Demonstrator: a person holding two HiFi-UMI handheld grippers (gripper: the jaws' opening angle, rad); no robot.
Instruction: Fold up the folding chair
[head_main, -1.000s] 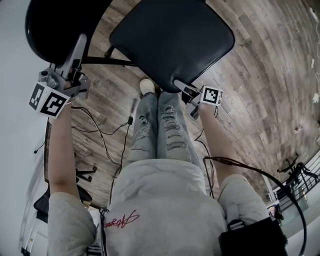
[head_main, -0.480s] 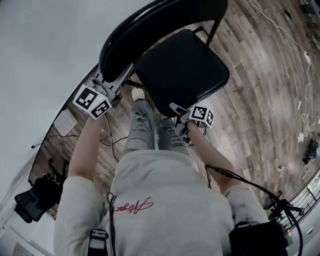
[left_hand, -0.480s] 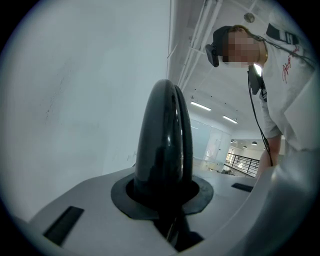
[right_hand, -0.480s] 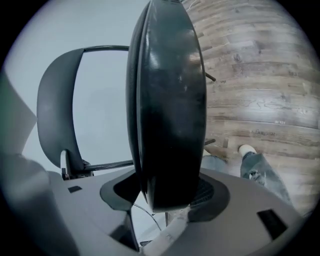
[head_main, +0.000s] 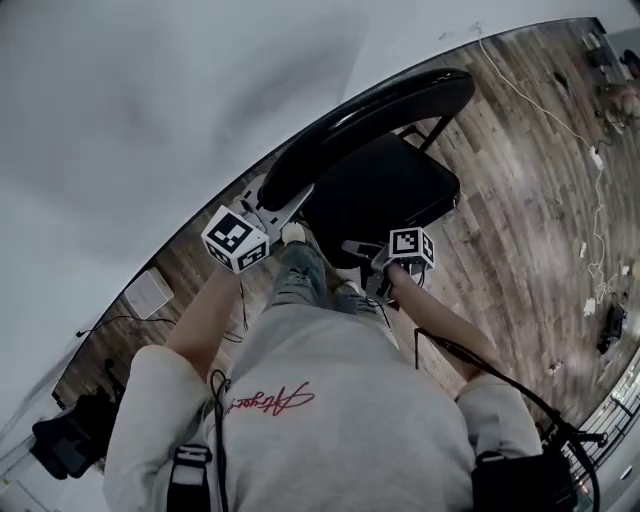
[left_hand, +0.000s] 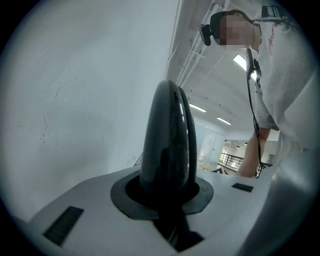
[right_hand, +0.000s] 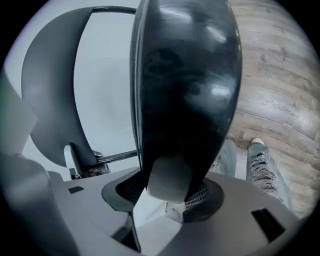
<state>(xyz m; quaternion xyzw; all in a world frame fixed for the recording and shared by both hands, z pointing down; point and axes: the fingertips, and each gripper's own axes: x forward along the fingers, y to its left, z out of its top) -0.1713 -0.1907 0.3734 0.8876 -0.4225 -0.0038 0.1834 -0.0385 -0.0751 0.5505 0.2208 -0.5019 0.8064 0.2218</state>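
Above the floor (head_main: 520, 200), left gripper (head_main: 298, 197) clamps narrowly on the chair backrest (head_main: 370, 115); right gripper (head_main: 353, 247), wider apart, grips the seat (head_main: 390, 190) by its edge.

One folding chair (head_main: 410, 195), with one seat (head_main: 360, 190) and one backrest (head_main: 370, 115). Two tongs: the left tongs (head_main: 288, 207) and the right tongs (head_main: 362, 252). Two marker cubes (head_main: 236, 238), one on each. One person (head_main: 330, 400), with two bare forearms and two legs in jeans. One white cord (head_main: 545, 100) on the floor (head_main: 520, 230).
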